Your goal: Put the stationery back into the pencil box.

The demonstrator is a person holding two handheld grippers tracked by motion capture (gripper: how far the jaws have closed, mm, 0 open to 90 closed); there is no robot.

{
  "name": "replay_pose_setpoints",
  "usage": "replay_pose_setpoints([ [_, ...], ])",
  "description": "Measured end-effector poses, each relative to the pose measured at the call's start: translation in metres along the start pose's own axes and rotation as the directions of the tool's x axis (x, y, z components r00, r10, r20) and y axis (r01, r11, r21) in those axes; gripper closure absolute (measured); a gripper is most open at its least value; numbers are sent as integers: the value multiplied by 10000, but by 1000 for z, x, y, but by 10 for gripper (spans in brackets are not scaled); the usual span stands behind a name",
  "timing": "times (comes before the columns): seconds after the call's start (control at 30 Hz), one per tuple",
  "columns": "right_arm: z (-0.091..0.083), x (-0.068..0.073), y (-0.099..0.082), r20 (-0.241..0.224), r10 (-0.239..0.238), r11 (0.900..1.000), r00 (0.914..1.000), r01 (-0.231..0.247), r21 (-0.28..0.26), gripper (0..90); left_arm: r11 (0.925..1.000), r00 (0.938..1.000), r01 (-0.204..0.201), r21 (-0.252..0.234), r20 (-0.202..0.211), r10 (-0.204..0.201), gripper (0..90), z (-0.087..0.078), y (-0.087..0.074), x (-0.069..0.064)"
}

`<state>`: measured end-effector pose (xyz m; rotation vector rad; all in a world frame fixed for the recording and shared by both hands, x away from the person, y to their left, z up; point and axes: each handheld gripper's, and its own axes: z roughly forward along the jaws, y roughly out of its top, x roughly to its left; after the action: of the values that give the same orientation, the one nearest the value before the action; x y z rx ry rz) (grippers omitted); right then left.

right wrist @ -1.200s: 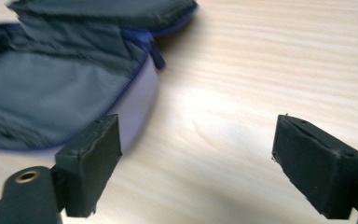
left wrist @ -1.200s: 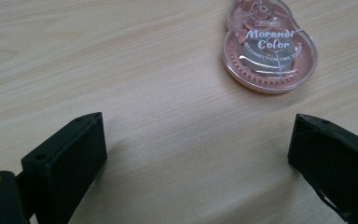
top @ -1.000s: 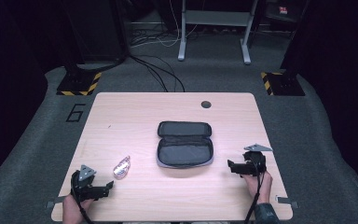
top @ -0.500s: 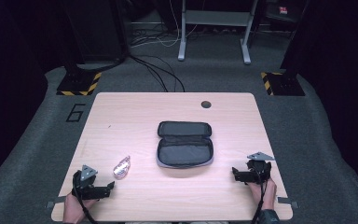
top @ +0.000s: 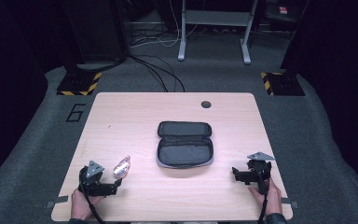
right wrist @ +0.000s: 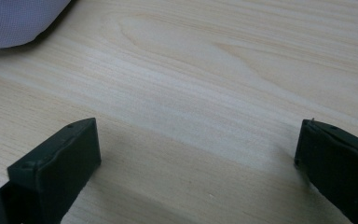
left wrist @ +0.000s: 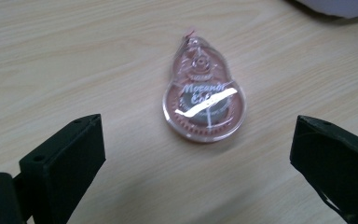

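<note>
- Count the items on the worktop point(top: 121, 116): one pink correction-tape dispenser point(top: 121, 166), one open dark zip case point(top: 185, 144), and two hand-held grippers.
- Locate the dispenser near the front-left part of the worktop, lying flat, well apart from the case, which sits open at the centre.
- In the left gripper view, the dispenser point(left wrist: 203, 96) lies just ahead of the jaws, centred between them and touching neither. Its printed label is partly covered by glare and hard to read.
- A corner of the case point(left wrist: 335, 7) is cut off at the top edge of that view; in the right gripper view, its grey lining point(right wrist: 18, 21) is cut off at the upper left.
- Your left hand-held gripper point(top: 114, 184) rests low at the front-left edge, jaws spread wide and empty, aimed at the dispenser.
- Your right hand-held gripper point(top: 235, 173) sits at the front-right edge, jaws spread wide over bare wood, pointing leftward.
</note>
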<state>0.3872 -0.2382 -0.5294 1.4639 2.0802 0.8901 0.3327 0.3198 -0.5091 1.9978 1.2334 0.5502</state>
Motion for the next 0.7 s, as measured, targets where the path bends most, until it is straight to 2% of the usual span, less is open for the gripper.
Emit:
replay_pose_setpoints([
  [0.07,0,0,0,2,1,10000,10000,-1,-2,0,9999,10000,77,-102,28,-77,32,4,2,-2],
  [0.17,0,0,0,-3,-5,10000,10000,5,7,0,9999,9999,-1,102,162,-1,27,11,5,-3],
  [0.3,0,0,0,-1,-1,10000,10000,1,4,0,10000,10000,-61,67,50,61,30,18,9,-7],
  [0.43,0,-1,0,-69,-65,10000,10000,65,-21,0,9998,9998,-176,119,44,176,150,25,15,-7],
  [0.47,1,-1,0,-86,-86,10000,9999,86,-48,0,9996,9997,-186,197,151,183,161,26,15,-7],
  [0.63,1,-1,0,-90,-91,9999,9999,91,-48,0,9994,9997,-200,285,-106,203,254,34,17,-10],
  [0.67,1,-1,0,-94,-88,10000,9999,88,-31,0,9987,9997,-240,451,-13,241,263,34,17,-9],
  [0.7,1,-1,0,-91,-92,10000,9999,92,-39,0,9989,9997,-218,421,-55,220,269,34,17,-9],
])
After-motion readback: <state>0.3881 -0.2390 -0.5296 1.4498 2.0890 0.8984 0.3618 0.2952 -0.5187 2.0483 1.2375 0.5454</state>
